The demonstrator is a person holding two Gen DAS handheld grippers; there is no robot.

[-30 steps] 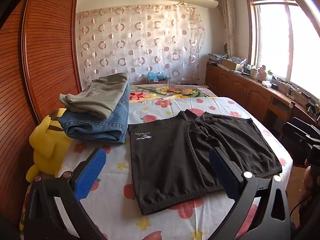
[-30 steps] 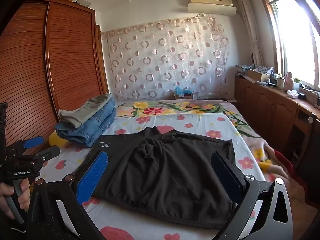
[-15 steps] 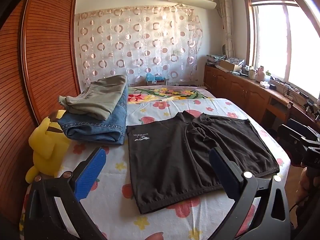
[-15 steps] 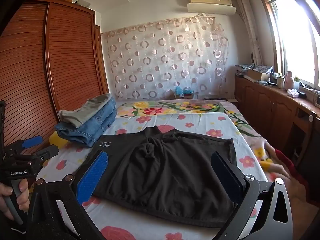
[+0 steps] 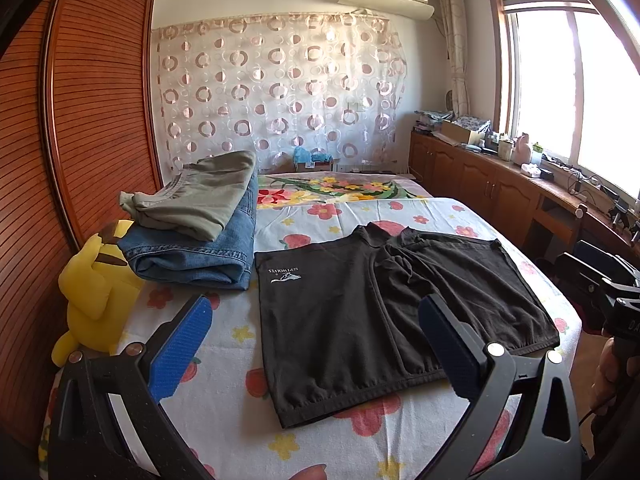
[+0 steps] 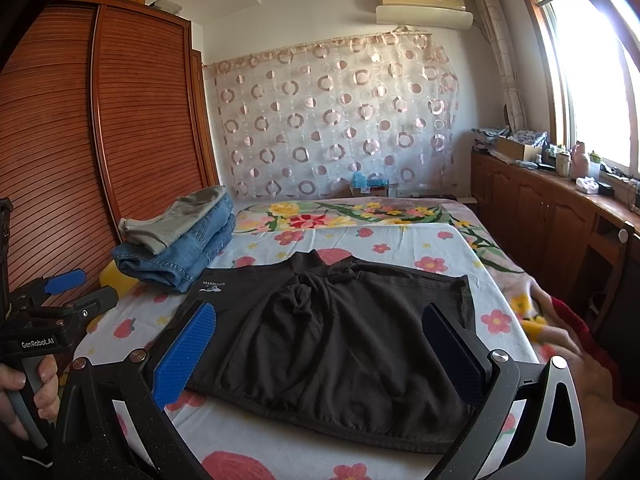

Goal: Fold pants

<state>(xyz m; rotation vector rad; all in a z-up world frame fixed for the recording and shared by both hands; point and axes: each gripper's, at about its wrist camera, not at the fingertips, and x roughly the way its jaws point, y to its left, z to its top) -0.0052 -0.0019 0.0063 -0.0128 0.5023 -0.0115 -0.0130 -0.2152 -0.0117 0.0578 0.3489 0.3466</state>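
Nearest the left wrist camera, the left gripper [image 5: 316, 344] hovers above the near edge of the bed [image 5: 336, 432], its jaws spread wide with nothing between them. The right gripper [image 6: 320, 344] sits likewise over the near edge, jaws wide and empty. A hand [image 6: 28, 392] grips the left gripper's handle at the left of the right wrist view.

Just beyond the jaws lie the black shorts [image 5: 384, 312], spread flat on the flowered sheet. Their elastic waistband runs along the near edge of the bed, and the two legs point away toward the far wall, so the long axis runs across the bed, left to right. A small white logo [image 5: 284, 274] marks the far left corner. The cloth bunches at the crotch [image 6: 304, 288], between the legs.

Farther left, close to the shorts' far left corner, folded blue jeans [image 5: 200, 252] carry a folded olive garment [image 5: 200, 200]. A yellow plush toy [image 5: 92, 292] sits beside them against the wardrobe [image 5: 80, 120]. A circle-patterned curtain [image 5: 280, 92] hangs on the far wall.
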